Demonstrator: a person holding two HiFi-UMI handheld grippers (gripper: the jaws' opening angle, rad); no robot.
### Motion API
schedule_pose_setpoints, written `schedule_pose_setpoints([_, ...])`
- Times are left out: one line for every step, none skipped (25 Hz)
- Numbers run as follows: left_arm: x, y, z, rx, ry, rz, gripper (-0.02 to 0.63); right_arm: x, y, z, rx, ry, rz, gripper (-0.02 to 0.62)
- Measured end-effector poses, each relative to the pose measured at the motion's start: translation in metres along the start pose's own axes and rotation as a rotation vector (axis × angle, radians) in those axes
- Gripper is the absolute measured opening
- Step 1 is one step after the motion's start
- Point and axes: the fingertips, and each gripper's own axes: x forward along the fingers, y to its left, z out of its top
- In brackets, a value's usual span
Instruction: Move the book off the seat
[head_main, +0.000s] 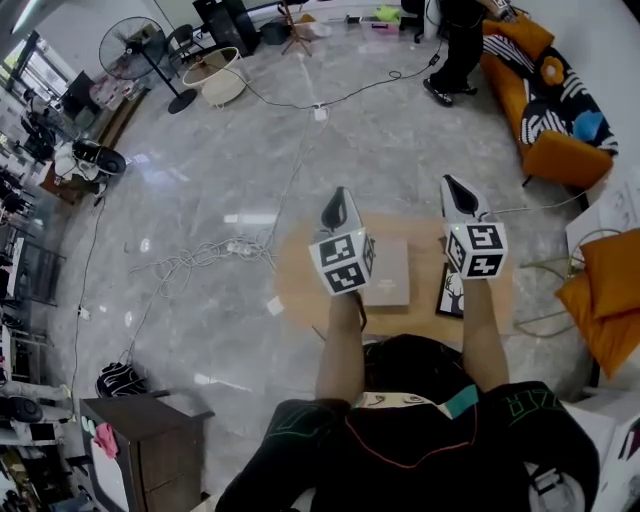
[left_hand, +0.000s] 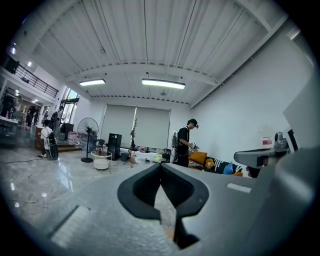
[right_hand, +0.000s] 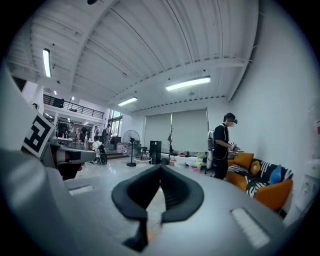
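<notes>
In the head view a round wooden seat (head_main: 298, 272) stands in front of me. A beige book (head_main: 388, 272) lies flat near its middle, and a dark book with a white picture (head_main: 452, 292) lies at its right. My left gripper (head_main: 338, 204) is held up over the seat's left half, jaws shut and empty. Above the dark book, my right gripper (head_main: 456, 191) is shut and empty too. Both gripper views look level across the room: the left gripper (left_hand: 161, 167) and the right gripper (right_hand: 160, 170) show closed tips with nothing between them.
An orange sofa (head_main: 540, 90) with cushions runs along the far right, and a person (head_main: 455, 40) stands beside it. Cables (head_main: 200, 255) trail over the marble floor to the left. A fan (head_main: 135, 50), a white basket (head_main: 222, 75) and a dark cabinet (head_main: 140, 440) stand around.
</notes>
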Motion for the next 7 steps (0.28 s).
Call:
schedule_pose_setpoints([-0.001,0.001,0.001,-0.001,-0.005,0.006,0.011,0.000,0.000,0.001,-0.002,-0.004,0.007,0.003])
schedule_pose_setpoints([-0.001,0.001,0.003,-0.001,-0.010,0.012,0.011,0.001,0.000,0.003,-0.004,-0.009,0.014,0.003])
schedule_pose_setpoints([0.000,0.001,0.004,-0.001,-0.014,0.018,0.011,0.002,-0.002,0.004,-0.006,-0.013,0.021,0.003])
schedule_pose_setpoints([0.001,0.000,0.004,-0.002,-0.016,0.023,0.011,0.002,-0.004,0.005,-0.009,-0.016,0.027,0.003])
schedule_pose_setpoints([0.002,-0.002,0.004,-0.002,-0.018,0.027,0.011,0.002,-0.006,0.006,-0.011,-0.019,0.032,0.003])
schedule_pose_setpoints([0.003,-0.004,0.003,-0.003,-0.019,0.030,0.011,0.001,-0.009,0.005,-0.011,-0.020,0.035,0.003])
schedule_pose_setpoints([0.003,-0.006,0.003,-0.003,-0.021,0.033,0.011,0.000,-0.012,0.005,-0.012,-0.021,0.039,0.003])
